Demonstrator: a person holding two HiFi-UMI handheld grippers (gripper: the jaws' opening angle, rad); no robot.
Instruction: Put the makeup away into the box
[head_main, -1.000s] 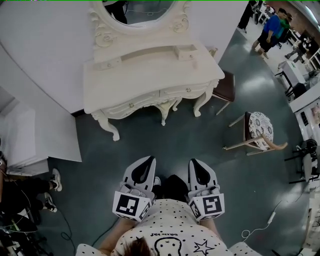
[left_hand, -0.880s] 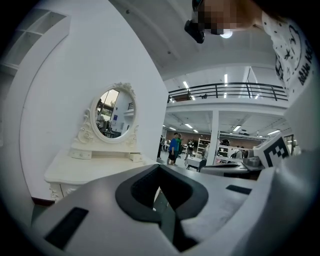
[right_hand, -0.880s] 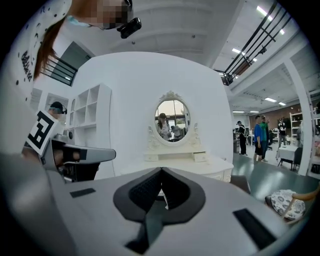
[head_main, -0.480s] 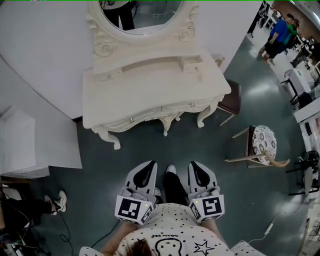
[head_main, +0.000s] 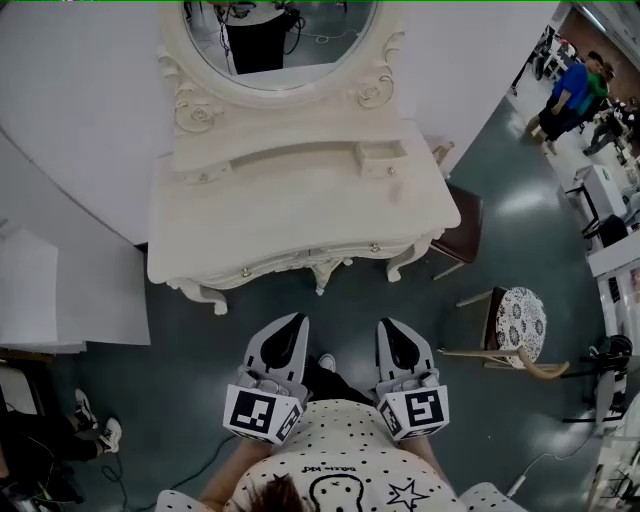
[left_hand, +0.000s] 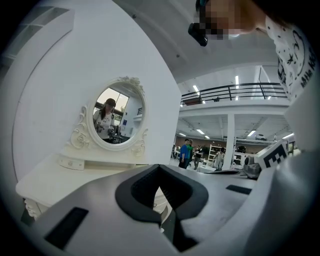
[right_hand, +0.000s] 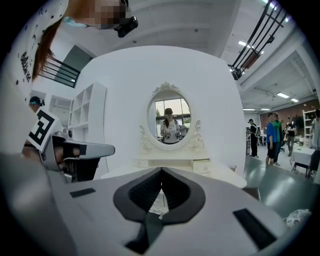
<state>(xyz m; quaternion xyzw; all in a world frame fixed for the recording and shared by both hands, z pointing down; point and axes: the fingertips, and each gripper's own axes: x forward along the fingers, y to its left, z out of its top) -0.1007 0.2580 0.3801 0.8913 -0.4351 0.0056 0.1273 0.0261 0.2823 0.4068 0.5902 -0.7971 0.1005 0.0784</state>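
No makeup and no box show in any view. A white dressing table (head_main: 300, 205) with an oval mirror (head_main: 280, 40) stands ahead against the white wall, and its top looks bare. A small drawer unit (head_main: 380, 155) sits at the back of the top. My left gripper (head_main: 296, 319) and right gripper (head_main: 386, 324) are held side by side in front of my body, over the floor and short of the table. The jaws of both meet at the tips with nothing between them. The left gripper (left_hand: 159, 167) and the right gripper (right_hand: 161, 170) both point at the table and mirror.
A brown stool (head_main: 462, 225) stands at the table's right end, and a patterned chair (head_main: 520, 322) further right. A white shelf unit (head_main: 35, 290) is at the left. People stand far off at the upper right (head_main: 572, 92). Cables lie on the grey floor (head_main: 540, 460).
The dressing table has come nearer and sits lower in the head view, with more of the mirror showing. Both grippers keep their place before my body, still shut.
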